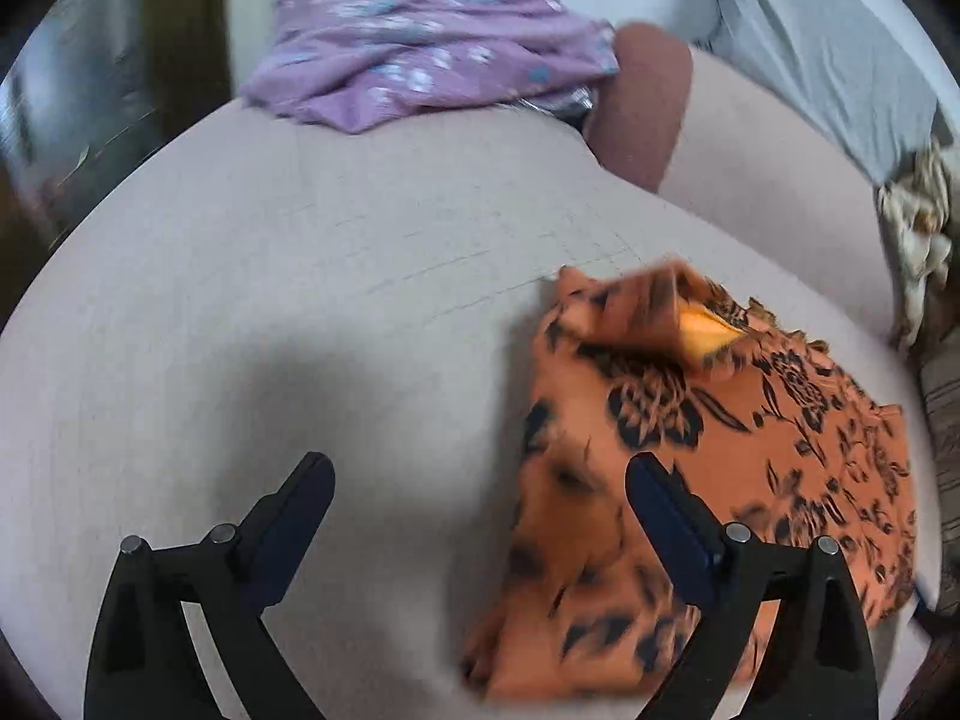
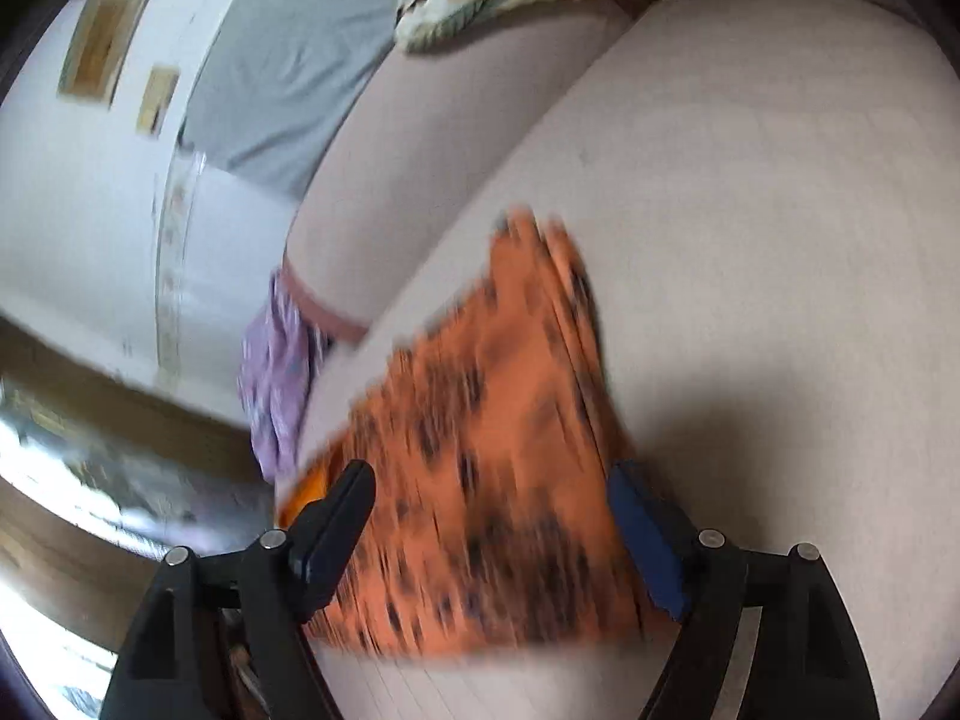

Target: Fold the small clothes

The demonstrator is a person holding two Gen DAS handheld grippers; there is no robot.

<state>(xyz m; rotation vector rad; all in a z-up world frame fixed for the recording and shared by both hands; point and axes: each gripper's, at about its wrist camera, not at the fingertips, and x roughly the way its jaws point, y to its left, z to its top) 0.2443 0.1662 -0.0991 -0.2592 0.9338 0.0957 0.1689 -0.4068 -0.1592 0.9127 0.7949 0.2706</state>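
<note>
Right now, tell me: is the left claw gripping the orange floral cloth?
No: the left claw stands wide open over the bed, with the orange floral cloth lying flat, pinched by neither finger.

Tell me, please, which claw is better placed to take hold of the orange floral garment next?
Probably the right claw: the orange floral garment lies between its open fingers. The open left claw mostly frames bare beige bed.
</note>
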